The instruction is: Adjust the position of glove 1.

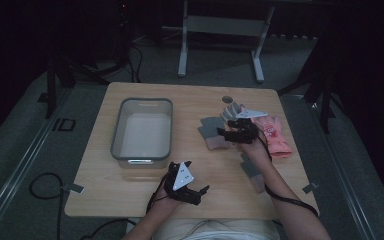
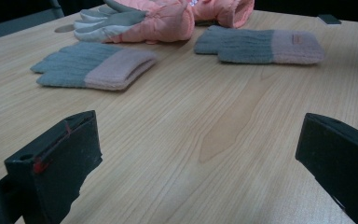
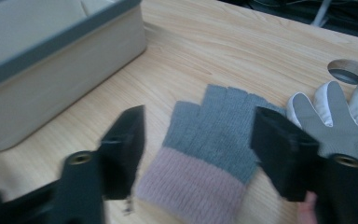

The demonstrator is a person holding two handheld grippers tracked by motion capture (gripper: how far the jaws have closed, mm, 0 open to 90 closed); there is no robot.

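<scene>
Right gripper point(image 1: 228, 133) low over the grey knit glove point(image 3: 213, 140) with the pink cuff, jaws partly spread and straddling it in the right gripper view, one jaw off each side of the glove, pads not pressing the knit; nothing gripped. Glove flat on the wooden table point(image 1: 190, 97), fingers pointing away, cuff nearest the jaws, lying right of the tub and left of the padded pair. Just beside its far side, a white-and-grey padded glove point(image 3: 335, 112) with splayed fingertips, close to the right jaw and crowding that side. Beyond those fingertips, a round cable hole point(image 3: 350, 71) in the tabletop. On the other side, a grey-rimmed plastic tub point(image 1: 142, 131), standing well apart from the knit glove, bare wood between. In the high view, a pink padded glove point(image 1: 275, 135) right of the hand, and a second grey knit glove point(image 1: 252, 170) partly hidden under the right forearm. Left gripper point(image 1: 200, 192) resting near the table's near edge, jaws spread wide with only bare wood between them; holding nothing. Seen along those jaws, both knit gloves flat and apart from each other, pink padded gloves heaped behind them. Metal table legs point(image 1: 182, 55) on the dim floor beyond the far edge, cables trailing at the left.
</scene>
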